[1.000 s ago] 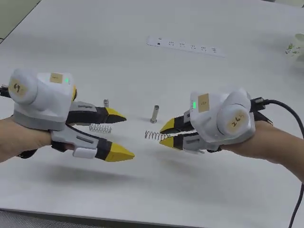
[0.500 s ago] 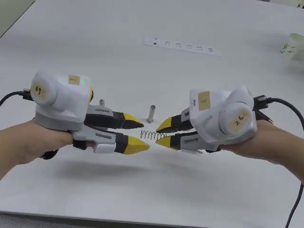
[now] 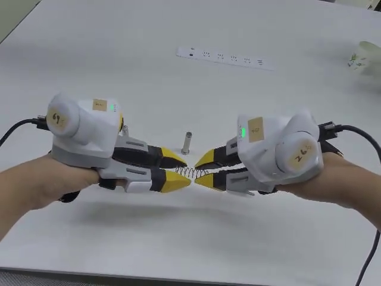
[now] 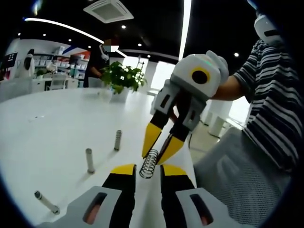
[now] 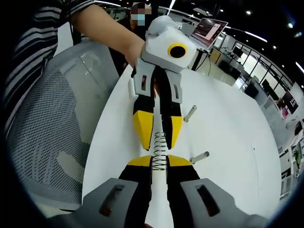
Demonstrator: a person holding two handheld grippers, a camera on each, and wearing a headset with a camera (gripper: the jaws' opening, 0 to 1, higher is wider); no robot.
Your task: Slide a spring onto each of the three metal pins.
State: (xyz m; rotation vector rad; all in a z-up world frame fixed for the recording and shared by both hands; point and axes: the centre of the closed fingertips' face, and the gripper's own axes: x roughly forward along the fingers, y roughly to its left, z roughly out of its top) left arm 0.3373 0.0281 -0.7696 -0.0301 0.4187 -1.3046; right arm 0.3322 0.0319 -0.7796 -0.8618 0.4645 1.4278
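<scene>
Left tongs (image 4: 148, 168) have moved in and now pinch one end of the spring (image 5: 159, 145). Right tongs (image 5: 159, 160) pinch the other end. It sits between them, over the surface (image 3: 178, 238), near an upright pin (image 3: 187, 143).

Spreads white and broad as a surface (image 3: 119, 36), carries a power strip (image 3: 225, 58) far off; glows overhead with ceiling light strips (image 4: 184, 23) (potted plant (image 4: 122, 76) beyond).
</scene>
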